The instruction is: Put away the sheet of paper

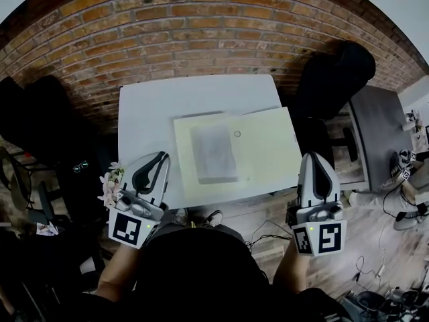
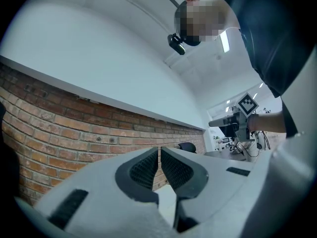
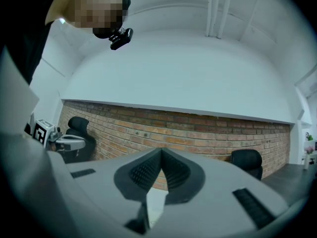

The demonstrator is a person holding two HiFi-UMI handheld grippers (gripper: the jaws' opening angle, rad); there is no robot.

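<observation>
The thin grey-white sheet of paper [image 1: 213,154], judged light, limp and crease-prone, lies flat at frame centre on an open pale-yellow card folder [image 1: 268,146] on the white desk [image 1: 151,106]; pinch a free edge, since the left gripper [image 1: 159,159] and right gripper [image 1: 315,159], at lower frame, have fingers closed and empty.

— Both held out in front of the body, tips pointing away?
— Yes. The left gripper [image 1: 159,158] leans a touch inward, the right gripper [image 1: 314,158] points nearly straight ahead, and they're well apart.
— Jaws?
— Left pair tip to tip, nothing between them. Right pair pressed together as well, and empty.
— And the arms?
— Bare left forearm [image 1: 119,268] and right forearm [image 1: 289,268] come in from below, marker cubes [image 1: 131,228] facing up at the head camera.
</observation>
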